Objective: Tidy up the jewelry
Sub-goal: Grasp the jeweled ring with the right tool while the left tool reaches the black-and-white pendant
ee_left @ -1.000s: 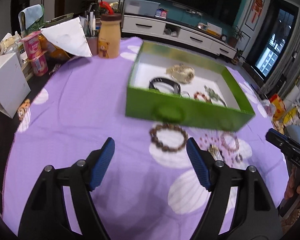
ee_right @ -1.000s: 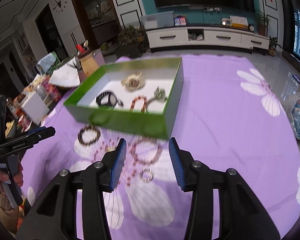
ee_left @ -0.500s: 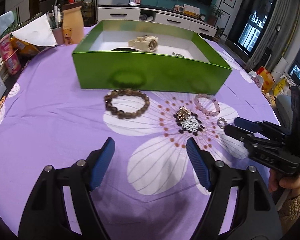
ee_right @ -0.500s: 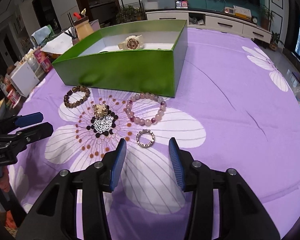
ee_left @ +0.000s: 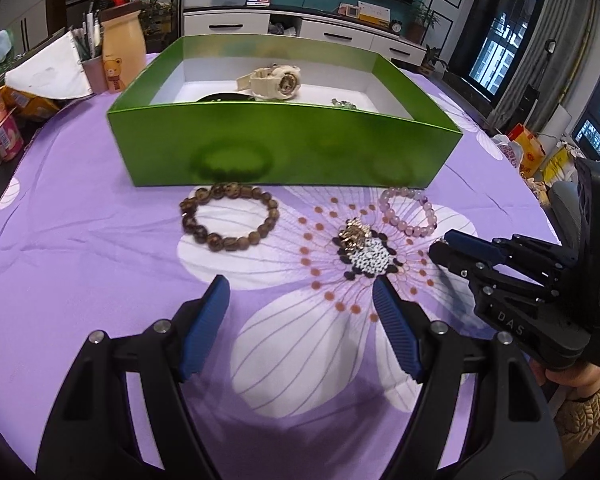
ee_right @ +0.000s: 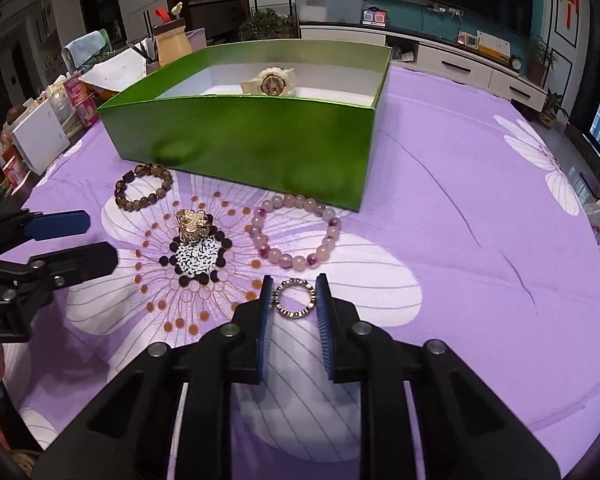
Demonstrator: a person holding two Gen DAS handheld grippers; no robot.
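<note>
A green box (ee_left: 284, 148) (ee_right: 252, 140) on the purple cloth holds a cream watch (ee_left: 274, 82) (ee_right: 270, 82) and other pieces. In front of it lie a brown bead bracelet (ee_left: 230, 216) (ee_right: 143, 186), a gold flower brooch (ee_left: 355, 235) (ee_right: 194, 224), a pink bead bracelet (ee_left: 408, 212) (ee_right: 296, 232) and a small silver ring (ee_right: 295, 298). My right gripper (ee_right: 294, 290) is down on the cloth with its fingers closed against both sides of the ring. My left gripper (ee_left: 300, 300) is open and empty, short of the brown bracelet and brooch.
A tan bear bottle (ee_left: 118, 54), a pen cup, folded white paper (ee_left: 48, 68) and snack packs (ee_left: 4, 128) crowd the far left table edge. The right gripper's body (ee_left: 540, 288) lies close to my left gripper's right finger.
Both grippers dropped lower and moved toward the jewelry. The right gripper advanced onto the silver ring and narrowed its fingers around it. The left gripper stays open.
</note>
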